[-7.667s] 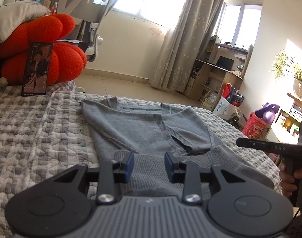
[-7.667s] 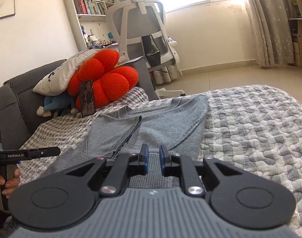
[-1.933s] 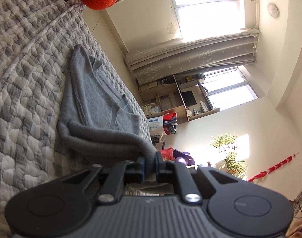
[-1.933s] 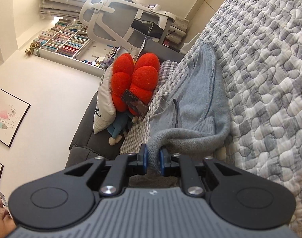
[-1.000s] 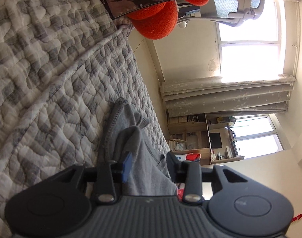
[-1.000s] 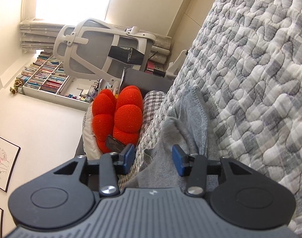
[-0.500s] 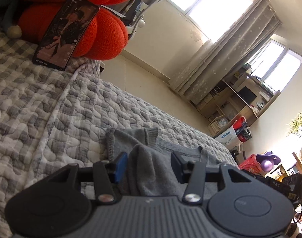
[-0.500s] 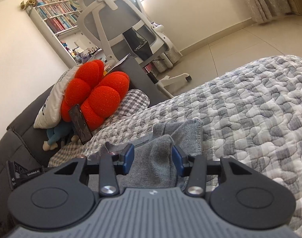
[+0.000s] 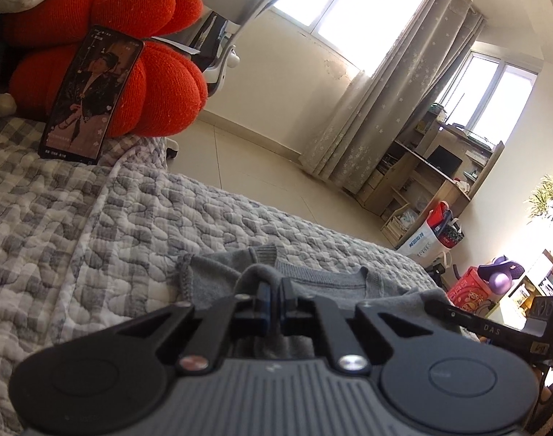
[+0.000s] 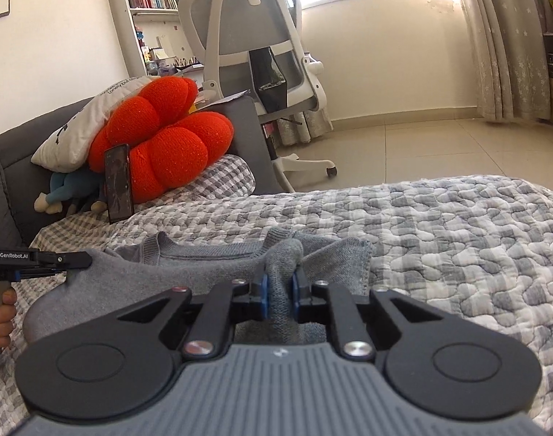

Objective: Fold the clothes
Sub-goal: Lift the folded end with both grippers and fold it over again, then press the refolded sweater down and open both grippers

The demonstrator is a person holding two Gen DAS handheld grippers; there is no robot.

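Sweater point(image 10: 211, 269) near phone point(image 10: 118, 182), cushion point(image 10: 174, 145)

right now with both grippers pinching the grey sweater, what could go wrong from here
1. The left gripper and right gripper each pinch only a small bunch of the grey sweater; a quick lift could let the knit slip out.
2. Uneven pulling could skew the fold, since the folded layer already lies rumpled near the collar.
3. The phone only leans against the red cushion; tugging the quilt might topple it.
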